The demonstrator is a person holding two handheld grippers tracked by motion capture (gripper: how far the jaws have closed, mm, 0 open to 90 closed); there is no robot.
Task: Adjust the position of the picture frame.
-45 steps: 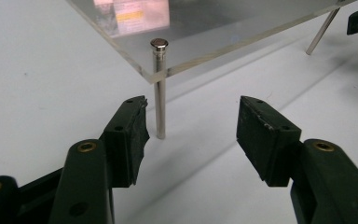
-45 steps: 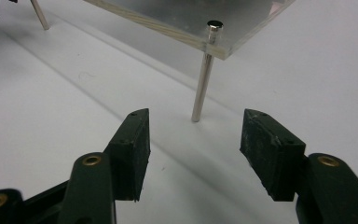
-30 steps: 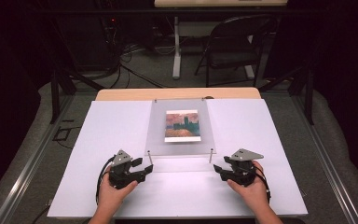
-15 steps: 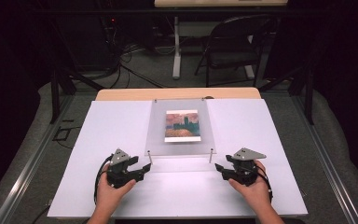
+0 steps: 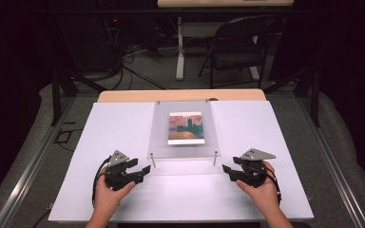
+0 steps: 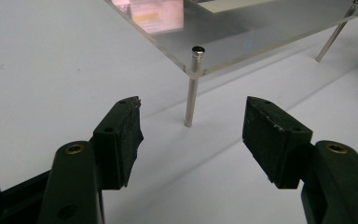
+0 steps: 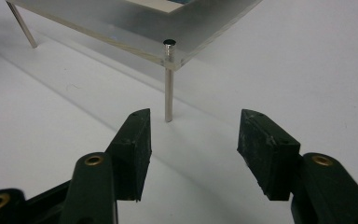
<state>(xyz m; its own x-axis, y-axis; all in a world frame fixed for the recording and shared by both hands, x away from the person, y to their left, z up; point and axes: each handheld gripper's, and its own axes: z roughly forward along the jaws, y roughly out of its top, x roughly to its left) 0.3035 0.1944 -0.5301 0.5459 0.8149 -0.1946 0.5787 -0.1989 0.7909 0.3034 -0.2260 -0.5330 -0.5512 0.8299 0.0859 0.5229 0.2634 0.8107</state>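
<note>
from the high view there's a clear acrylic plate (image 5: 184, 129) raised on thin metal legs in the middle of the white table (image 5: 100, 133), with a small painting print (image 5: 186, 128) lying flat in it, reddish sky over a dark building with a tower. the left gripper (image 5: 142, 170) sits near the plate's near left corner and the right gripper (image 5: 225, 168) near its near right corner, each held in a hand (image 5: 108, 192) coming in from the bottom edge, neither one touching the plate from what that view gives. what the high view can't really settle is how wide the jaws are, they're just small dark shapes there. the left gripper view sorts that out: the left gripper (image 6: 193, 126) has its jaws spread wide with nothing between them, and the left corner leg (image 6: 192, 88) stands just ahead in the gap, with the plate's edge and a blurry bit of the print above it. same deal in the right gripper view, the right gripper (image 7: 193, 123) is wide open and holding nothing, with the right corner leg (image 7: 168, 84) just ahead, closer to the left-hand jaw in that picture. the gripper views also show the little dark caps on top of the legs. the high view alone gives the folding chair (image 5: 235, 42) and cables on the floor behind the table.
</note>
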